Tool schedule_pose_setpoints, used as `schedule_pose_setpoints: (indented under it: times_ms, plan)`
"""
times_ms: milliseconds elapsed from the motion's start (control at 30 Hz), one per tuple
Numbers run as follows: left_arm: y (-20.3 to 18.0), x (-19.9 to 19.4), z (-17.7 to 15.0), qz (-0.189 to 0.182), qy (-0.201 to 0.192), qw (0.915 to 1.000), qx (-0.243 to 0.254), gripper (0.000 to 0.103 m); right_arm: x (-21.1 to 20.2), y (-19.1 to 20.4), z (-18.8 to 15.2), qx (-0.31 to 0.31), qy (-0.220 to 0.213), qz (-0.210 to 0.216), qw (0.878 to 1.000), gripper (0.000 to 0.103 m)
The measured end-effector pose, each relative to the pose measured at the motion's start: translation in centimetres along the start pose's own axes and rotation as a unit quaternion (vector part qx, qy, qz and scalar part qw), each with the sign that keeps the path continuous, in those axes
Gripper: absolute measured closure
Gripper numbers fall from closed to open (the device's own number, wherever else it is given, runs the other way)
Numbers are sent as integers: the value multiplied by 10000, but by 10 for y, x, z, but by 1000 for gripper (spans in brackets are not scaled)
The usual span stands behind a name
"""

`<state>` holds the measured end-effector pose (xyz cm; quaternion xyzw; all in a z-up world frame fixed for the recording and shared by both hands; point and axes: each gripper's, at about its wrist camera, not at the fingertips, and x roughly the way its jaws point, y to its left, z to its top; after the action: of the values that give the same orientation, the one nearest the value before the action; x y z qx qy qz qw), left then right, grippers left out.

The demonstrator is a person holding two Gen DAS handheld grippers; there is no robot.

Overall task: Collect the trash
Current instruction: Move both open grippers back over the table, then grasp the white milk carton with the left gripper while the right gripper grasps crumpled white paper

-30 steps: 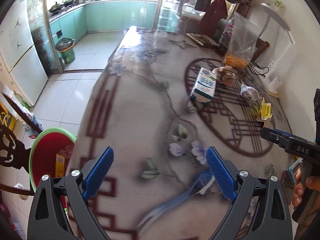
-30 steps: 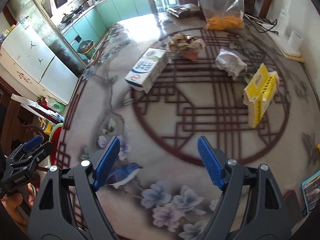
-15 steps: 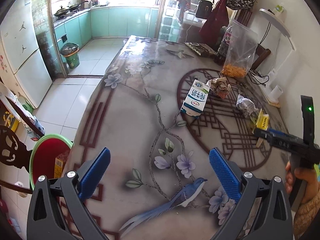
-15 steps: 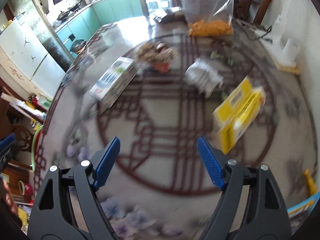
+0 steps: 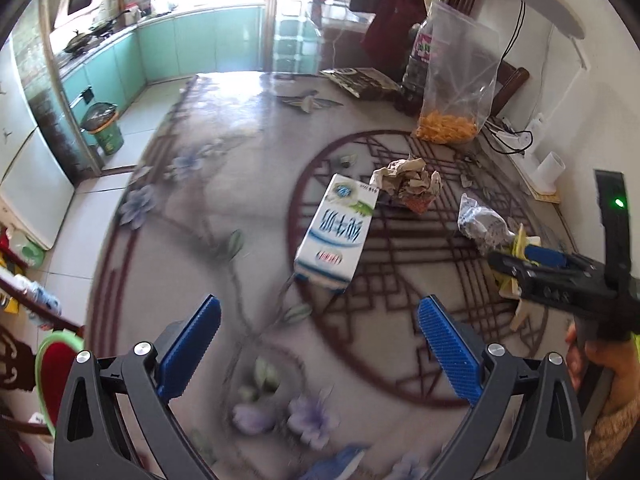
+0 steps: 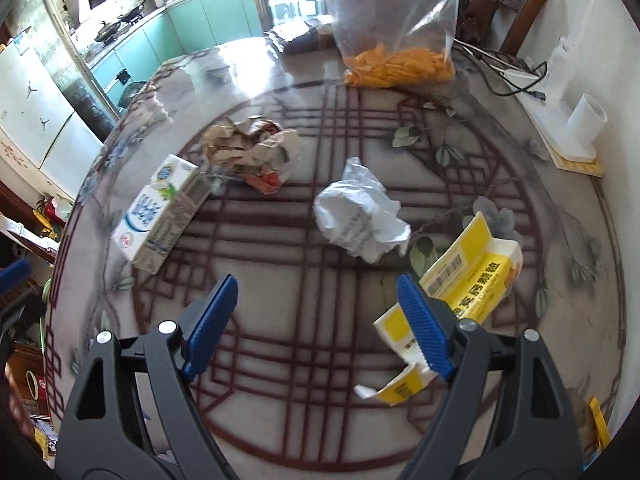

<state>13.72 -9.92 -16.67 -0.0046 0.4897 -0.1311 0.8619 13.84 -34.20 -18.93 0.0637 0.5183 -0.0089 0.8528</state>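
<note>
A white and blue milk carton (image 5: 338,229) (image 6: 160,213) lies on the patterned table. Behind it sits a crumpled brown paper wad (image 5: 408,184) (image 6: 252,148). A crumpled white bag (image 6: 360,216) (image 5: 482,218) lies in the middle. An opened yellow box (image 6: 460,288) lies to the right. My left gripper (image 5: 318,340) is open and empty, just short of the milk carton. My right gripper (image 6: 318,324) is open and empty, its right finger beside the yellow box; it also shows in the left wrist view (image 5: 560,276).
A clear bag of orange snacks (image 6: 396,20) (image 5: 456,80) stands at the back. A white cup (image 6: 582,124) and cables sit at the right edge. A green-rimmed red bin (image 5: 56,372) stands on the floor left of the table (image 5: 224,184).
Both grippers have moved forward over the table. The milk carton is closer to my left gripper, and the yellow box and white bag are closer to my right gripper.
</note>
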Motion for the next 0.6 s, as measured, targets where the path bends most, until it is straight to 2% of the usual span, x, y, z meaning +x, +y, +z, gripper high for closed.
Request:
schedule_pose_setpoints:
  times_ms: [100, 267, 600]
  plan:
    - [-13, 38, 21, -7, 246, 9997, 80, 8, 9, -16, 8, 137, 39, -34, 9999, 23]
    - [-29, 81, 41, 193, 397, 9984, 367, 8, 26, -34, 23, 160, 146, -40, 9998, 23]
    - [-30, 129, 54, 378, 793, 9953, 405, 11, 58, -36, 40, 56, 323, 151, 9993, 23]
